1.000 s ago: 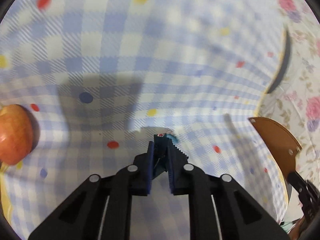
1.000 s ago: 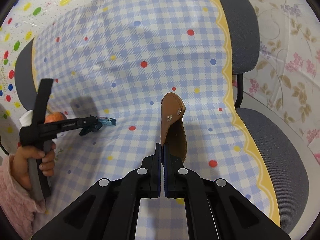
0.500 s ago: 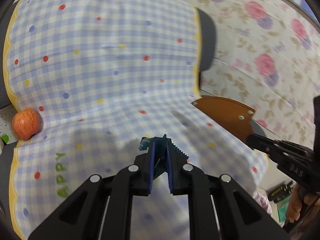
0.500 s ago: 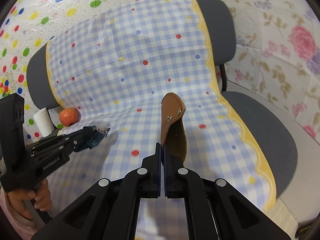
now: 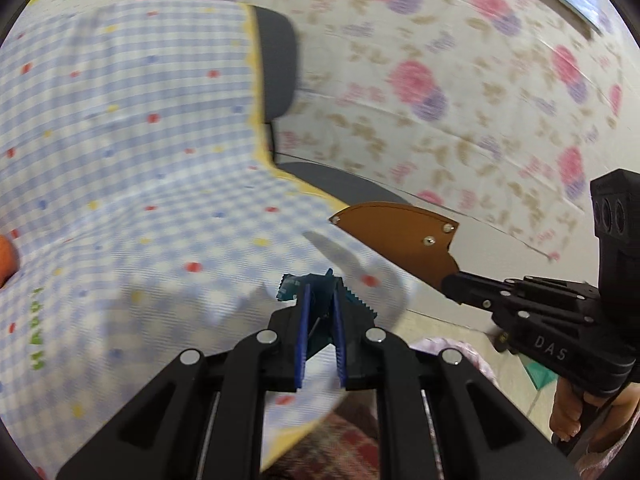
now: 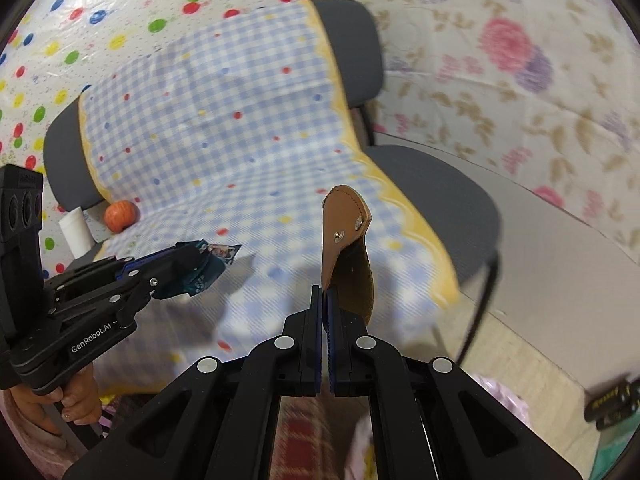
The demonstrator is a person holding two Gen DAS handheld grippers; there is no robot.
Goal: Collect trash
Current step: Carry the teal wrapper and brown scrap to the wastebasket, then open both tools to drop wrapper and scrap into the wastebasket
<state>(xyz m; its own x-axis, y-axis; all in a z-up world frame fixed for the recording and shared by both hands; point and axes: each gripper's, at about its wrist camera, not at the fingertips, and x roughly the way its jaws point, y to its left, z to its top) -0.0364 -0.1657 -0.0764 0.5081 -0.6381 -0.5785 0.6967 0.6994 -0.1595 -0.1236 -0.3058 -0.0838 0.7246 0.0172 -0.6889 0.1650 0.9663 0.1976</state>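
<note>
Both hands have swung off the chair (image 6: 436,184) – left gripper (image 5: 320,300) pinching a wrapper (image 6: 200,268), right gripper (image 6: 325,300) clamped on a leather flap (image 6: 348,248) – bin needed next.

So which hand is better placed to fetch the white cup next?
Neither is free: the left tongs grip a wrapper, the right tongs a brown piece. Left sits nearer the cup.
</note>
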